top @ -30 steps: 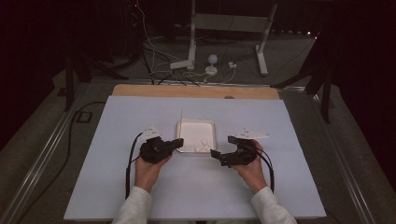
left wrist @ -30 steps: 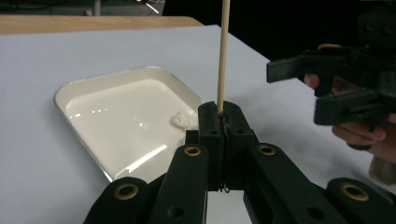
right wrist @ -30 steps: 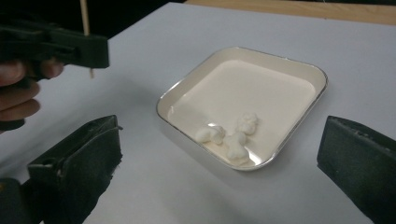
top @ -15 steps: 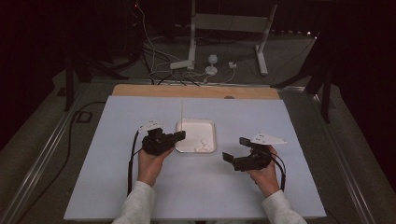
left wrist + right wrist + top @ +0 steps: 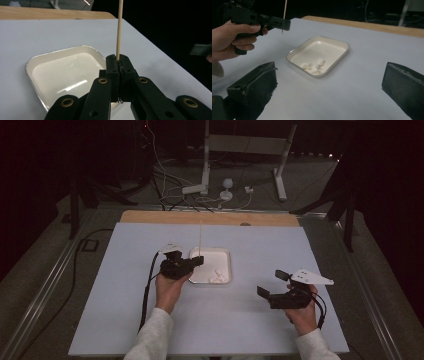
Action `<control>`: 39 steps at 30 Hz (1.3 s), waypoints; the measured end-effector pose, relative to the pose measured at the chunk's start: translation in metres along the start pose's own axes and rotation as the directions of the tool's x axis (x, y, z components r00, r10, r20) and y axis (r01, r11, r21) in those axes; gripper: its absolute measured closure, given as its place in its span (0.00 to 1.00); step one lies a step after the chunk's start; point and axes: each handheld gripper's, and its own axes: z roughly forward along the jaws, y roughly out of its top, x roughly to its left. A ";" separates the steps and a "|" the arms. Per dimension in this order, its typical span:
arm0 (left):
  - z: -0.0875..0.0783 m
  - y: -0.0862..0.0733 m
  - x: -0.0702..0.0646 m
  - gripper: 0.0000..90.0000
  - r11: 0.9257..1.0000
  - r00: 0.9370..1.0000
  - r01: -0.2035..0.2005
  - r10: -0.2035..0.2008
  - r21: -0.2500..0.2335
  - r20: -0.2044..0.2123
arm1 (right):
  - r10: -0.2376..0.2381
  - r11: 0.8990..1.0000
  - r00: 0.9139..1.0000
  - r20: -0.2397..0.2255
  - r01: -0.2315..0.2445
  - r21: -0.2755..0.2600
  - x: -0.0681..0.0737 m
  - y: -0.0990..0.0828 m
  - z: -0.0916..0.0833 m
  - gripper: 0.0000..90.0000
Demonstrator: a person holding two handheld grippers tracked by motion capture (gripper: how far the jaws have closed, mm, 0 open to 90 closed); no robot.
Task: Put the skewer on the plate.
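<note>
At the left of the high view, the left gripper is held in the person's left hand, its jaws pressed together on a thin wooden skewer. The skewer stands upright, rising well above the jaws, and in the right gripper view its lower tip pokes out just beneath them, clear of the table. In the left gripper view the stick runs straight up from between the closed jaw tips. The gripper hovers over the left edge of a shallow white tray, which lies flat on the pale blue-grey table near its middle. A few small white lumps sit together in the tray's near right corner; in the right gripper view they lie close against the near rim.

Further right and nearer the person, the right gripper is held in the right hand, well apart from the tray. Its jaws stand wide apart with nothing between them, and they point toward the tray.
</note>
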 end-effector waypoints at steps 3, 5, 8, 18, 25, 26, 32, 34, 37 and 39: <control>0.008 -0.002 0.002 0.99 1.000 1.000 0.018 -0.018 0.009 -0.007 | 0.009 1.000 1.000 0.009 -0.009 -0.001 -0.004 -0.002 -0.004 0.00; 0.013 -0.003 0.003 0.99 0.999 1.000 0.027 -0.027 0.018 -0.015 | 0.010 1.000 1.000 0.016 -0.010 0.000 -0.007 -0.003 -0.005 0.00; 0.021 -0.006 0.005 0.99 0.999 0.999 0.036 -0.035 0.033 -0.025 | 0.018 1.000 1.000 0.021 -0.018 0.002 -0.009 -0.004 -0.005 0.00; 0.042 -0.017 0.008 0.99 0.996 0.997 0.050 -0.044 0.079 -0.066 | 0.015 1.000 0.999 0.040 -0.015 0.006 -0.010 -0.006 -0.005 0.00; 0.051 -0.025 0.009 0.99 0.992 0.993 0.090 -0.083 0.088 -0.081 | 0.020 1.000 0.999 0.048 -0.020 0.006 -0.011 -0.006 -0.006 0.00; 0.053 -0.027 0.009 0.99 0.992 0.993 0.095 -0.088 0.088 -0.083 | 0.021 1.000 0.999 0.048 -0.021 0.005 -0.011 -0.006 -0.006 0.00; 0.057 -0.037 0.013 0.98 0.987 0.987 0.128 -0.118 0.094 -0.105 | 0.022 1.000 0.999 0.049 -0.022 0.004 -0.010 -0.006 -0.006 0.00; 0.057 -0.039 0.014 0.98 0.985 0.985 0.142 -0.130 0.094 -0.117 | 0.021 1.000 0.999 0.049 -0.021 0.005 -0.010 -0.007 -0.006 0.00; 0.057 -0.042 0.016 0.98 0.983 0.980 0.160 -0.148 0.087 -0.130 | 0.019 1.000 0.999 0.048 -0.019 0.007 -0.010 -0.007 -0.005 0.00; 0.057 -0.042 0.016 0.97 0.983 0.979 0.166 -0.154 0.081 -0.136 | 0.019 1.000 0.999 0.047 -0.019 0.007 -0.010 -0.007 -0.005 0.00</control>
